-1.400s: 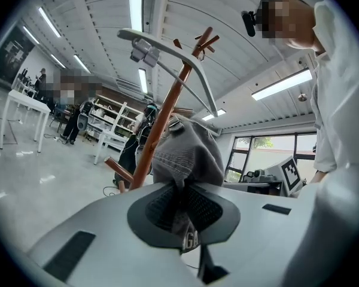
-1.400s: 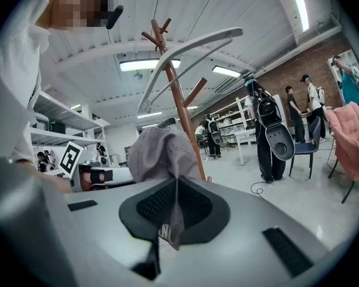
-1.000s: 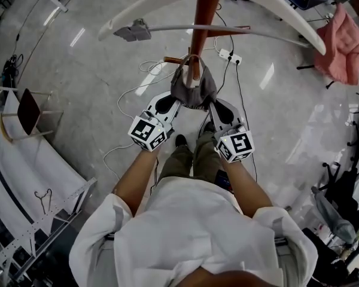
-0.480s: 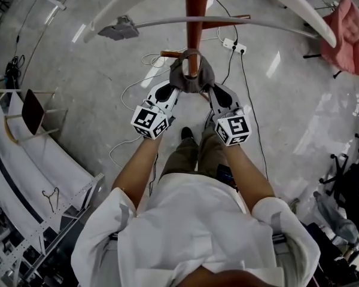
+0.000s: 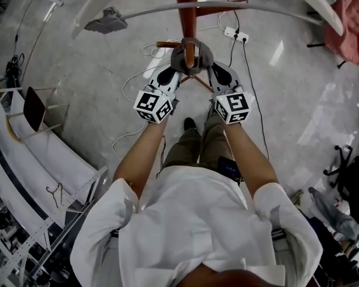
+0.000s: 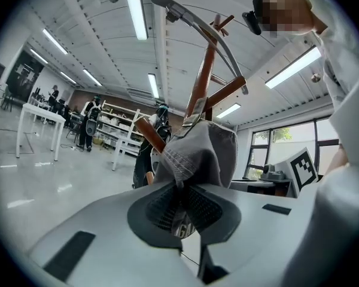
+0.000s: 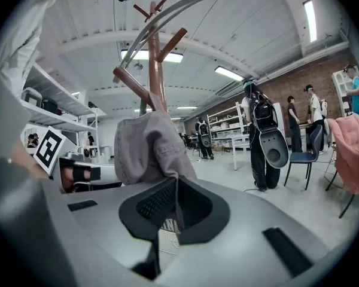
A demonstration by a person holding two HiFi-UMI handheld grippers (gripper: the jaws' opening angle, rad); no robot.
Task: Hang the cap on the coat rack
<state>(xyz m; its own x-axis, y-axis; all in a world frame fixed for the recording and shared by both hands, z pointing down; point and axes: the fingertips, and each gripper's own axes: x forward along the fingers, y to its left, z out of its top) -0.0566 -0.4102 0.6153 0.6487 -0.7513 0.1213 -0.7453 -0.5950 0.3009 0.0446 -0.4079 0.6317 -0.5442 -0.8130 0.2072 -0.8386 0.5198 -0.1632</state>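
A grey cap [image 5: 191,55] hangs between my two grippers, draped over a short wooden peg of the brown coat rack [image 5: 186,5]. My left gripper [image 5: 172,75] is shut on the cap's left edge, and my right gripper [image 5: 213,74] is shut on its right edge. In the left gripper view the cap [image 6: 197,151] sits over a slanted peg [image 6: 149,135] next to the rack's post [image 6: 201,82]. In the right gripper view the cap [image 7: 146,148] covers the foot of a peg [image 7: 131,84] beside the post [image 7: 157,64].
A curved grey rail [image 5: 227,8] with a lamp-like head [image 5: 106,23] crosses above the rack. Cables and a power strip [image 5: 235,36] lie on the floor. A pink cloth on a stand [image 5: 347,26] is at the right; white tables [image 5: 42,154] and a chair [image 5: 33,109] are at the left.
Both grippers have carried the cap forward and up along the rack's post; the cap now sits higher in the head view, over a peg. Both stay shut on it.
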